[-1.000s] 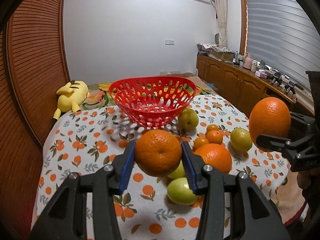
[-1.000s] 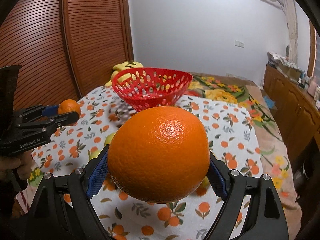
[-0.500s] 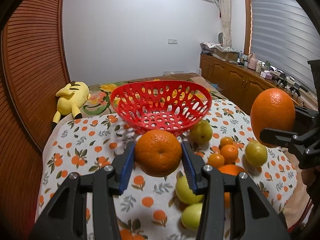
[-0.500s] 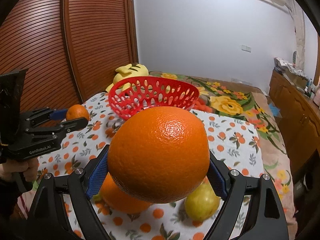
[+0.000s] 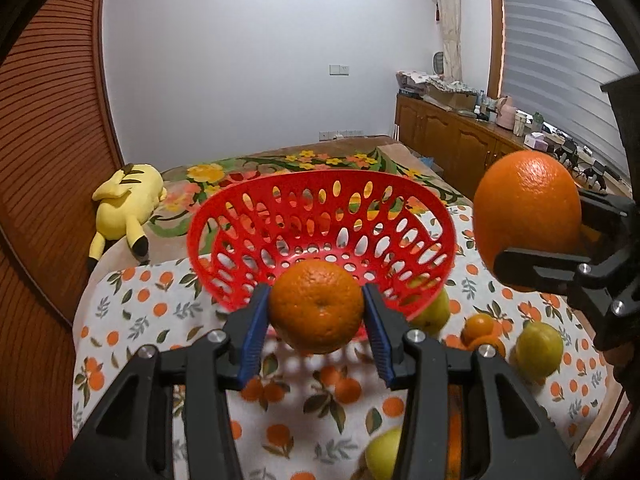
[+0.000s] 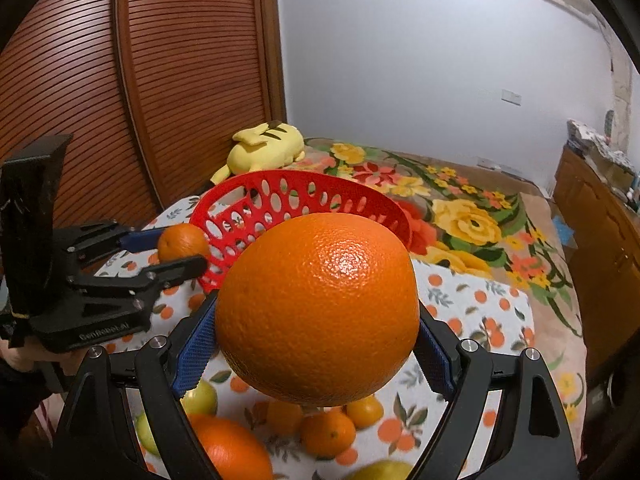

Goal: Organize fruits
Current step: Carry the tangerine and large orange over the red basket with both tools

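Note:
My left gripper is shut on a small orange, held in the air just in front of the near rim of the empty red perforated basket. My right gripper is shut on a large orange, held above the table right of the basket. The large orange also shows in the left wrist view, and the small orange in the right wrist view. Loose fruit lies on the cloth: green-yellow fruits, small oranges and a big orange.
The table carries an orange-print cloth. A yellow plush toy lies on the floral bedspread beyond the basket. A slatted wooden door stands left, wooden cabinets at the right wall.
Both grippers have moved forward towards the basket with their oranges held. The basket looks larger and closer, and the loose fruit has slid down and back in both views.

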The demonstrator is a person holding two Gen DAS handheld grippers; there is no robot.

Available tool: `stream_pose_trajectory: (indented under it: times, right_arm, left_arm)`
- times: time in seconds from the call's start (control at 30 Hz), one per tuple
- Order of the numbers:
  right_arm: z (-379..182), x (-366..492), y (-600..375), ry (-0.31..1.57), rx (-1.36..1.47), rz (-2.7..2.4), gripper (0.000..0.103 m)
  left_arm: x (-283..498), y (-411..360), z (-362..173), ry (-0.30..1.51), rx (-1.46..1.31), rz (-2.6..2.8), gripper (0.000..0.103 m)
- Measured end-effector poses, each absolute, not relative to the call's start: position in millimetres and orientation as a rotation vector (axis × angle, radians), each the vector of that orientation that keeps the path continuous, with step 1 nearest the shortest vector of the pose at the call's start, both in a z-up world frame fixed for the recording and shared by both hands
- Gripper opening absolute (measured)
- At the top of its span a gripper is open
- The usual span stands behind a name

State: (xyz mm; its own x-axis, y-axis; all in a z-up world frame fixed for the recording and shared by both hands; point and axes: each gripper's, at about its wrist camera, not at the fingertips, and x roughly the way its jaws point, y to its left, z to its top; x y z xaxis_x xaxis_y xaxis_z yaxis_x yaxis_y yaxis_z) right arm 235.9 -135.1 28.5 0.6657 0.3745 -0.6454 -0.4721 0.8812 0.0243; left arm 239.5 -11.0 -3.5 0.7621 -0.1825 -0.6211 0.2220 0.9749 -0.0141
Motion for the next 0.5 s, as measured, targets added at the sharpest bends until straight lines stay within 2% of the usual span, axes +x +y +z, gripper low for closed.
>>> stream_pose_trajectory:
  times: [0.5]
  right_arm:
    - [7.3,285.3,-115.5,0.762,-0.177,0.536,0.089]
  left_arm:
    - [281.2,-12.7,-25.3,0.742,0.077,-0.209,0.045]
